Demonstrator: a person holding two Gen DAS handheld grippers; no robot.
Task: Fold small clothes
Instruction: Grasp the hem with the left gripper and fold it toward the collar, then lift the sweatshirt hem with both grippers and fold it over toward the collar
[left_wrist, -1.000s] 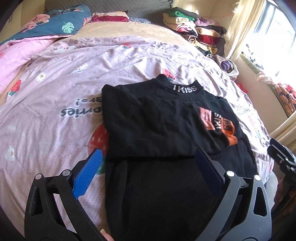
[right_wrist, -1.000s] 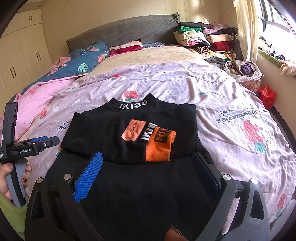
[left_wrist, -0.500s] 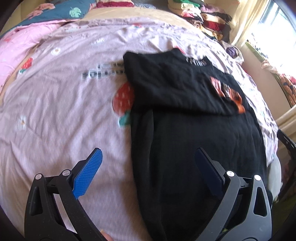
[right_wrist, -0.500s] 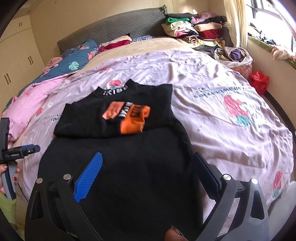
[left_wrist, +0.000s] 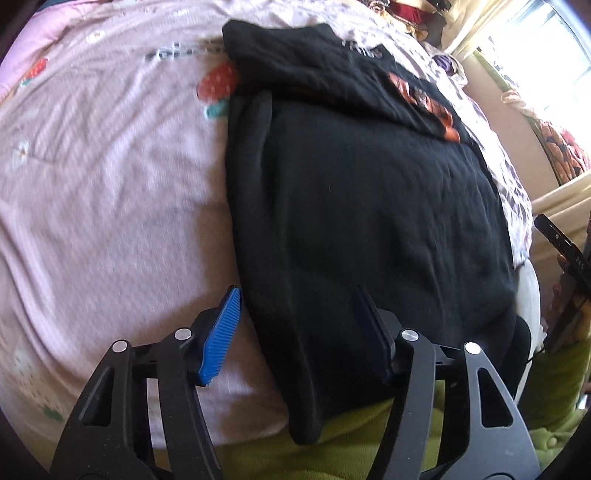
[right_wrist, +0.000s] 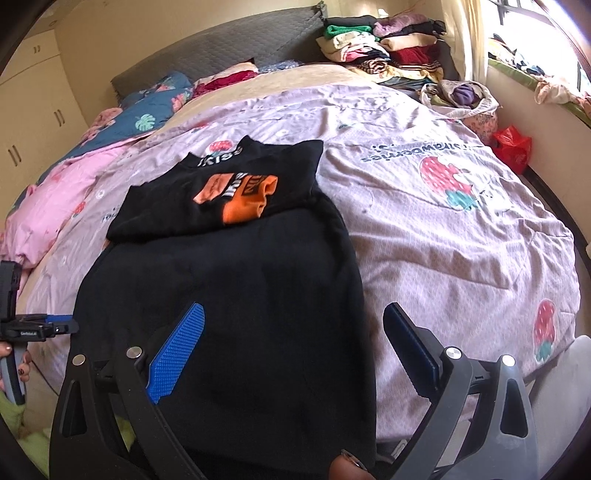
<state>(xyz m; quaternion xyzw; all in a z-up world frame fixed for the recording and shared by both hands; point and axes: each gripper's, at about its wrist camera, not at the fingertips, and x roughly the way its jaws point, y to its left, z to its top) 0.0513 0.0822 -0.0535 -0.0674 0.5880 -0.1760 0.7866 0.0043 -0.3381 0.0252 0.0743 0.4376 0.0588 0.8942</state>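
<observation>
In the left wrist view the left gripper (left_wrist: 295, 321) fills the lower middle of the frame, its two blue pads apart. Its jaws have just been closing, and the near left edge of the black shirt (left_wrist: 362, 206) lies between them, though the pads do not yet press on the cloth: the left pad hangs over the pink bedspread (left_wrist: 110, 177) just beside the shirt's edge, and the right pad sits over the black fabric. The picture is blurred, so whether either pad touches the cloth cannot be told.

In the right wrist view the right gripper (right_wrist: 291, 343) takes the bottom of the frame with its jaws wide apart. Its left pad is over the shirt (right_wrist: 229, 288) and its right pad over the bedspread (right_wrist: 443, 229), so the shirt's right edge runs between them; nothing is gripped.

The shirt lies flat on the bed, from the centre of each frame down to the lower edge. Its upper part is folded down on itself, with an orange print (right_wrist: 240, 195) and a white-lettered collar facing up at the far end. At the left edge of the right wrist view a hand (right_wrist: 14, 369) holds the other gripper's handle. Green cloth (left_wrist: 369, 435) shows along the bottom of the left wrist view.

Farther off, at the top of the right wrist view, a pile of folded clothes (right_wrist: 388, 48) rests by the grey headboard (right_wrist: 221, 48), and a red bag (right_wrist: 513, 147) lies at the right.
</observation>
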